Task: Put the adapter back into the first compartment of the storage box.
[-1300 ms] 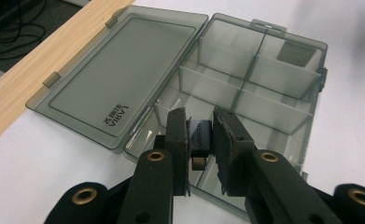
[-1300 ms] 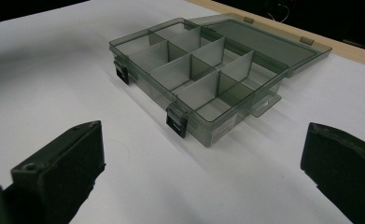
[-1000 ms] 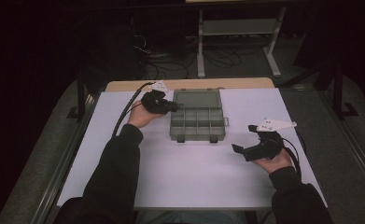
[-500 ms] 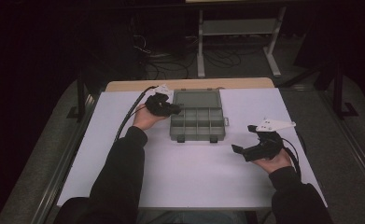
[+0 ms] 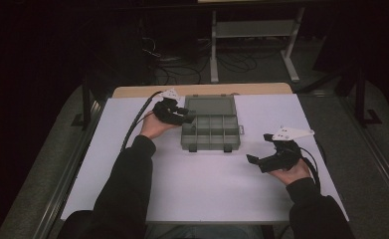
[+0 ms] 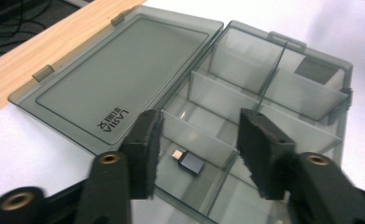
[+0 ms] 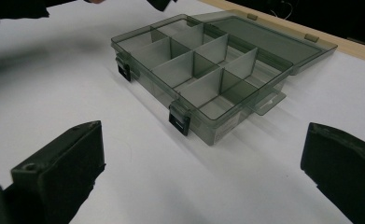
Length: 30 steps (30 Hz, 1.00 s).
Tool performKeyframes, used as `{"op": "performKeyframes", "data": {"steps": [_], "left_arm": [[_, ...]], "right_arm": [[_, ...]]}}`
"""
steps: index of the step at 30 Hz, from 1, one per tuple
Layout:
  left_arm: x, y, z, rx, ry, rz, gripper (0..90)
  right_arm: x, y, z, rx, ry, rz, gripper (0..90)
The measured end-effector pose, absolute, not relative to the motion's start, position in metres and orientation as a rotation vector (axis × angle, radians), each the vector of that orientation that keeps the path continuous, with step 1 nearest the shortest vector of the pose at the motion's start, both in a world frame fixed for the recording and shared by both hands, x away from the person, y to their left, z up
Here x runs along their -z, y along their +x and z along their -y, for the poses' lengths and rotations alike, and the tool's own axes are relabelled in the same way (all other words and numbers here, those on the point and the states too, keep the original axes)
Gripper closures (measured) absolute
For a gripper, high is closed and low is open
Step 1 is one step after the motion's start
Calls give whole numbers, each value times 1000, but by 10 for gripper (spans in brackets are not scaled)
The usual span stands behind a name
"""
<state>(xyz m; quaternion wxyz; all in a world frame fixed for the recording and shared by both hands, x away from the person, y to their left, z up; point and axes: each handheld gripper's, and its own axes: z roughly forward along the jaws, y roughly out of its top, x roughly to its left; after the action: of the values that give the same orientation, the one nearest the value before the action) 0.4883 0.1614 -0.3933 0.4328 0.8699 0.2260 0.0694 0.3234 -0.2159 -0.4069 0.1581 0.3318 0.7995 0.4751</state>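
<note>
On white table sheet (image 5: 207, 184), left to right: left gripper (image 5: 186, 115) held at left edge of smoky clear compartment box (image 5: 210, 130), jaws spread, nothing between them. Left gripper view: small black adapter (image 6: 191, 162) lies in a near compartment, just beyond the jaws; box lid (image 6: 119, 79) folded flat open toward wooden table edge (image 5: 197, 90). Right gripper (image 5: 254, 157) well apart from box, near right side, jaws wide apart, holding nothing, pointing toward box latches (image 7: 178, 119).
</note>
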Motion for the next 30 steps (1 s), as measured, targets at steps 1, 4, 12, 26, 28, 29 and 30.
{"op": "performKeyframes", "data": {"steps": [1,4,12,26,28,29,30], "left_arm": [[391,487,-163,-169,2161,-558,447],[386,484,-165,-172,2155,-548,358],[383,480,-174,-155,2159,-599,50],[379,464,-193,-180,2161,-600,0],[380,460,-196,-188,2164,-598,0],[380,458,-197,-192,2168,-598,0],[381,456,-200,-196,2170,-597,0]], "right_arm": [[407,324,216,-1357,953,-2288,0],[408,325,217,-1354,964,-2289,0],[408,325,217,-1351,964,-2291,0],[408,323,218,-1348,968,-2288,0],[408,323,218,-1346,970,-2288,0],[409,322,218,-1346,972,-2289,0],[409,322,218,-1346,973,-2289,0]]}}
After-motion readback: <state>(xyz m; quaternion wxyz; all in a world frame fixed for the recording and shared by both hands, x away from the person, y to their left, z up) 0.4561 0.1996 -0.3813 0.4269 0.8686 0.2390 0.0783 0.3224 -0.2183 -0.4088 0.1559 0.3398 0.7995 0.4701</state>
